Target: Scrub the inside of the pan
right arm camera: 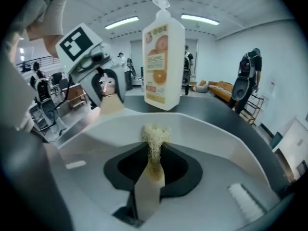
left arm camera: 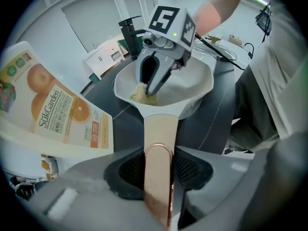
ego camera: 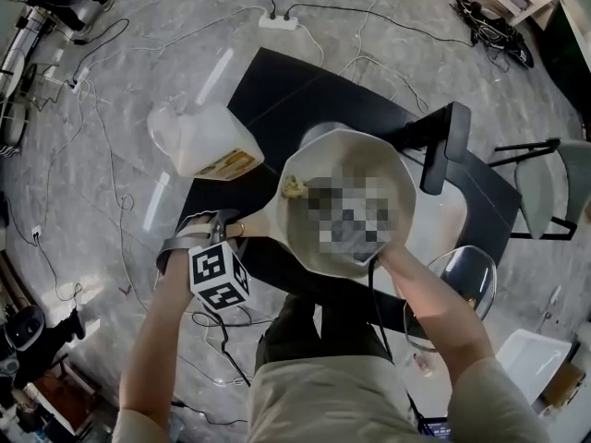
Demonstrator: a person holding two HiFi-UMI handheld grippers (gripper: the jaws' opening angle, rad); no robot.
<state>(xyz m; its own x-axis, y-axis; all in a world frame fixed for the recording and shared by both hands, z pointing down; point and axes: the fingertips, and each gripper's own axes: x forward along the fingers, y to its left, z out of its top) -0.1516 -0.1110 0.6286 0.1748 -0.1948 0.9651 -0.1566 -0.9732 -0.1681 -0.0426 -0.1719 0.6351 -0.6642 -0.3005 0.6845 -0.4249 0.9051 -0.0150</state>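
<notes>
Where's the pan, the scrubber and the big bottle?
pan (left arm camera: 196, 82): left gripper view, bare inner wall.
scrubber (right arm camera: 155, 137): right gripper view, fuzzy top end.
bottle (right arm camera: 163, 69): right gripper view, front label.

Detergent bottle (ego camera: 205, 141) close beside the pan (ego camera: 369, 155) on its left, black stand (ego camera: 444, 146) perhaps touching its right; bare tabletop (ego camera: 286, 81) beyond.

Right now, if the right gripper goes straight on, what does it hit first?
The scrubber in the right gripper meets the pan at its inner wall near the handle; it may already touch.
</notes>
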